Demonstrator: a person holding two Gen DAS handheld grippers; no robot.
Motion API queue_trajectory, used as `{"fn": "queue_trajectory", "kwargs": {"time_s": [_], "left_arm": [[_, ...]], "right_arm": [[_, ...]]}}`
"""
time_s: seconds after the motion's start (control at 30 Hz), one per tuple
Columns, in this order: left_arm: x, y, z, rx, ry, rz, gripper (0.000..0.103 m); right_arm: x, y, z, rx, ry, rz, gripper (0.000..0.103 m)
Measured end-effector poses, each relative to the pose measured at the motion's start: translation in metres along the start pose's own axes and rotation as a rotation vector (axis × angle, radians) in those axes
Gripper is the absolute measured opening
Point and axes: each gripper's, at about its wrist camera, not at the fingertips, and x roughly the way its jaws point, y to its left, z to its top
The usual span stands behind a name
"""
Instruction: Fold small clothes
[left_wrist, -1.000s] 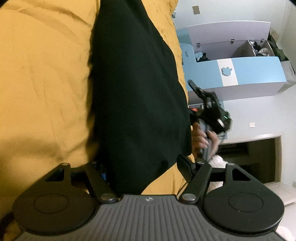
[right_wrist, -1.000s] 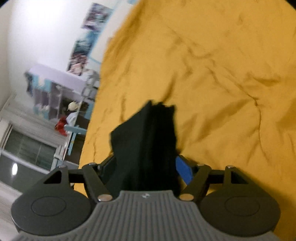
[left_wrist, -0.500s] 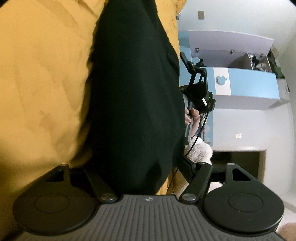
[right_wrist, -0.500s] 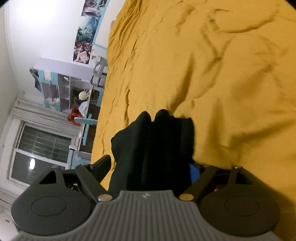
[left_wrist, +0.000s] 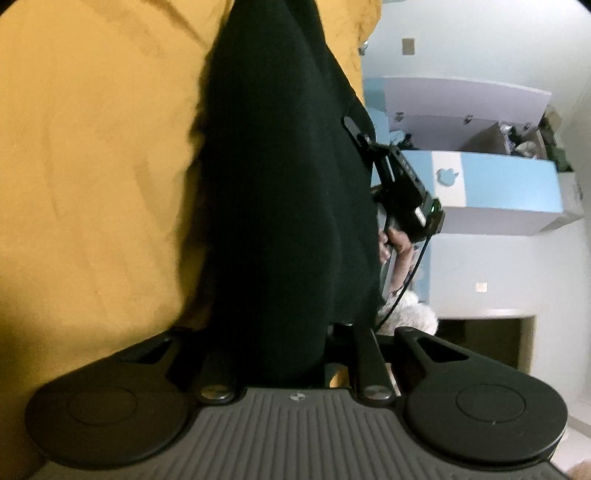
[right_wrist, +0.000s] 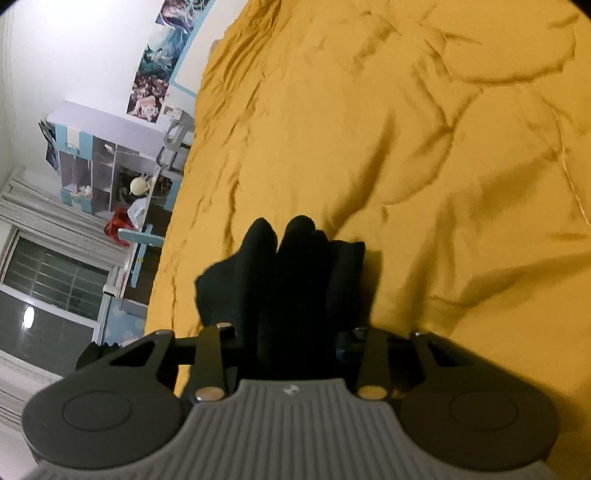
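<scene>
Both tongs, left (left_wrist: 284, 354) and right (right_wrist: 291, 343), have just closed onto our black garment (left_wrist: 280, 192); we keep it taut.

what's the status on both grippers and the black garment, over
Left gripper and right gripper just closed on the black garment, bunched between both. Yellow bedspread underneath. Nothing in the way.

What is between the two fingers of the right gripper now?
In the right wrist view, bunched folds of the black cloth garment fill the right gripper, whose jaws have just been closing on it. Around it lies only the mustard-yellow bedspread.
</scene>
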Motion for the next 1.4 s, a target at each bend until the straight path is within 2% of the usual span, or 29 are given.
{"fn": "queue_trajectory", "kwargs": {"time_s": [0.2, 0.3, 0.47, 0.6, 0.67, 0.77, 0.87, 0.93, 1.03, 1.1, 1.17, 1.2, 1.23, 1.3, 1.4], "left_arm": [[-0.018, -0.024, -0.005, 0.084, -0.038, -0.036, 0.022], [-0.035, -0.036, -0.005, 0.108, -0.074, -0.096, 0.022], [-0.090, -0.057, -0.007, 0.193, -0.171, -0.132, 0.022], [-0.151, -0.073, -0.016, 0.263, -0.272, -0.110, 0.022], [-0.176, -0.080, -0.035, 0.295, -0.330, -0.080, 0.022], [-0.205, -0.084, -0.057, 0.323, -0.409, -0.011, 0.022], [-0.221, -0.078, -0.065, 0.321, -0.466, 0.060, 0.022], [-0.227, -0.063, -0.067, 0.296, -0.487, 0.098, 0.022], [-0.233, -0.015, -0.063, 0.184, -0.498, 0.123, 0.022], [-0.228, 0.027, -0.064, 0.083, -0.486, 0.138, 0.022], [-0.216, 0.067, -0.066, -0.010, -0.462, 0.148, 0.020], [-0.212, 0.078, -0.069, -0.015, -0.464, 0.140, 0.019], [-0.210, 0.080, -0.072, 0.004, -0.474, 0.136, 0.019], [-0.209, 0.078, -0.075, 0.023, -0.477, 0.129, 0.019], [-0.214, 0.082, -0.076, 0.020, -0.467, 0.134, 0.019]], "right_arm": [[-0.019, 0.059, -0.002, -0.069, -0.031, 0.002, 0.029], [-0.023, 0.102, -0.003, -0.132, -0.038, 0.007, 0.029], [-0.013, 0.177, -0.009, -0.225, -0.027, 0.055, 0.029], [0.024, 0.239, -0.019, -0.285, 0.006, 0.147, 0.029], [0.051, 0.269, -0.024, -0.312, 0.025, 0.205, 0.029], [0.105, 0.308, -0.036, -0.332, 0.060, 0.305, 0.029], [0.172, 0.332, -0.051, -0.338, 0.102, 0.369, 0.029], [0.217, 0.337, -0.060, -0.347, 0.132, 0.374, 0.029], [0.283, 0.321, -0.074, -0.352, 0.189, 0.318, 0.029], [0.319, 0.294, -0.079, -0.323, 0.229, 0.246, 0.029], [0.355, 0.268, -0.087, -0.314, 0.274, 0.126, 0.029], [0.370, 0.254, -0.091, -0.327, 0.286, 0.061, 0.029], [0.375, 0.243, -0.093, -0.318, 0.287, 0.054, 0.029], [0.378, 0.228, -0.088, -0.272, 0.286, 0.126, 0.029], [0.376, 0.232, -0.088, -0.302, 0.286, 0.111, 0.031]]}}
